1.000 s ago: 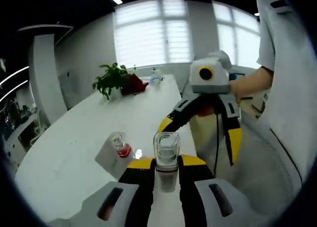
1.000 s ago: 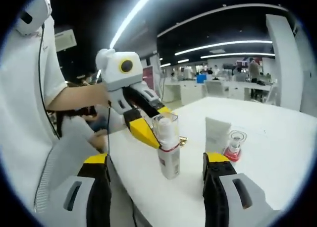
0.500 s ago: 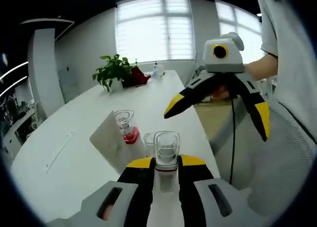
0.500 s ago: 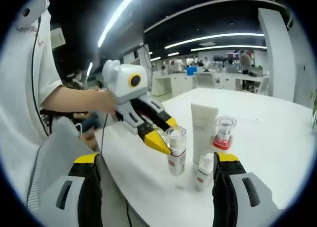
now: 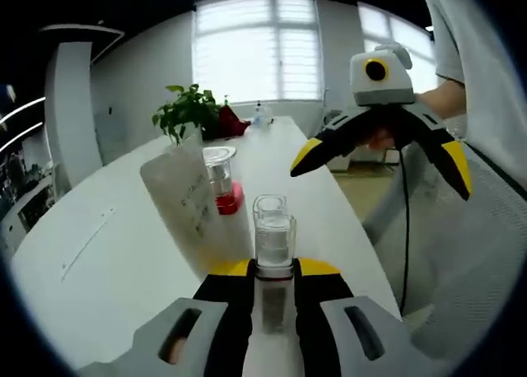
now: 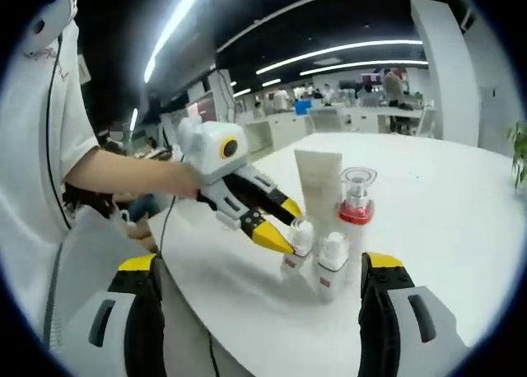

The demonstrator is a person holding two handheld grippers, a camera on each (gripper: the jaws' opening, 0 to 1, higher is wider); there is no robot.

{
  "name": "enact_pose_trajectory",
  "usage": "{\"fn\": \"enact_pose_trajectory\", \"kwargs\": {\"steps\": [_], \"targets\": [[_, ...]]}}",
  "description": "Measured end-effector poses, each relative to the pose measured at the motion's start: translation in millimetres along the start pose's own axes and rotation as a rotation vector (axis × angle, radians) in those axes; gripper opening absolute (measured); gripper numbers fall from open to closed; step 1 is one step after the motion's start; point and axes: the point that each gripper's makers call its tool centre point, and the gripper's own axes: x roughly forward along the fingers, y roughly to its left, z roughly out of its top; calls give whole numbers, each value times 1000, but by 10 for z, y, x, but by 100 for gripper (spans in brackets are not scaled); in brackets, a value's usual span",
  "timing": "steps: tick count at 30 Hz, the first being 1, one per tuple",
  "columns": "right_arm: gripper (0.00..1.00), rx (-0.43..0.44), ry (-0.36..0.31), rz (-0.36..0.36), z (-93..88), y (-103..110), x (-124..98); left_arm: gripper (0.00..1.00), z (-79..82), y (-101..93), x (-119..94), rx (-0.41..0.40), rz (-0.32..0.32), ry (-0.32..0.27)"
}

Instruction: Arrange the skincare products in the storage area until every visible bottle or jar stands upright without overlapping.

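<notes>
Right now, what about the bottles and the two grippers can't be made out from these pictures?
- Left gripper view: the lower body of the held bottle is hidden between the left gripper and its jaws.
- Same view: print on the white tube is blurred.
- Right gripper view: labels on the small bottle are too small.
- Right gripper view: the right gripper has its fingertips cut off by the edge.

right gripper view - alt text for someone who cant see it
The left gripper, held by a person's hand, grips a clear-capped bottle standing on a white table beside a small white bottle, a red-collared pump bottle and an upright white tube.
</notes>
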Motion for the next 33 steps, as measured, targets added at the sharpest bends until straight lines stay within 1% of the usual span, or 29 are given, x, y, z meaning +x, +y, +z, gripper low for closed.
{"fn": "enact_pose_trajectory", "kwargs": {"steps": [5,10,12,14,16,18,20,21,22,25,27,31,33], "targets": [[99,5,12,4,-30,6,7,18,-67,13,4,-27,4,-12],[99,10,27,16,-56,34,21,18,-44,-22,-43,-33,9,-17],[96,5,29,23,-53,53,30,18,0,-49,-95,-42,9,-30],[86,-1,30,30,-33,80,20,18,108,-119,-167,-60,-4,-62],[75,-20,16,46,-7,106,27,18,233,-159,-247,-82,-21,-122],[69,-36,-2,72,44,149,70,18,499,-259,-365,-117,-57,-216],[63,-46,-14,86,91,171,105,18,659,-341,-441,-126,-93,-267],[60,-61,-29,98,137,189,127,18,721,-392,-514,-124,-105,-296],[56,-69,-38,114,159,202,155,18,760,-405,-547,-120,-105,-306],[48,-79,-61,142,248,217,178,18,891,-492,-673,-113,-122,-342],[46,-83,-81,167,311,241,163,18,975,-531,-741,-104,-131,-362],[37,-103,-106,202,403,264,129,18,1111,-574,-846,-94,-143,-400],[33,-110,-109,213,438,279,106,18,1140,-582,-867,-91,-144,-408]]}}
